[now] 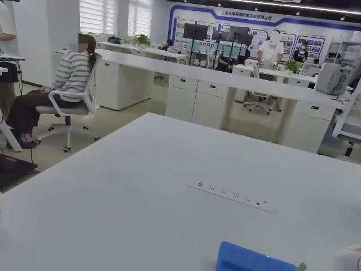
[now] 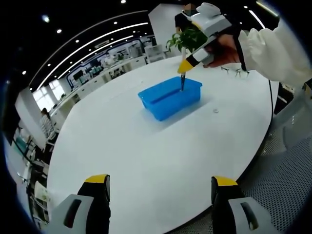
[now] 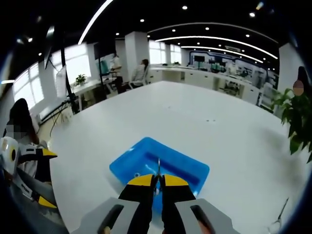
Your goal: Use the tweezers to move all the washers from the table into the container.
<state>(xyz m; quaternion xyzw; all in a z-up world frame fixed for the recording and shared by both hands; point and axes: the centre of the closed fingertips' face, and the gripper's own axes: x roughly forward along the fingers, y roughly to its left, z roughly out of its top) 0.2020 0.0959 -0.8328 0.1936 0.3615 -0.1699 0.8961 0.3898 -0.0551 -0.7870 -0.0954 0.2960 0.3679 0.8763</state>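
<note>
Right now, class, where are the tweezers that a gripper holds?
In the left gripper view the tweezers hang tips-down from the shut right gripper, over the middle of the blue container on the white table.

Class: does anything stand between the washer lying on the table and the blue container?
Nothing visible does. The washer lies on bare table beside the blue container; the right gripper holds the tweezers over the container.

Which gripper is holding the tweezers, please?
The right gripper, shut on the tweezers over the container; the left gripper is open and empty.
</note>
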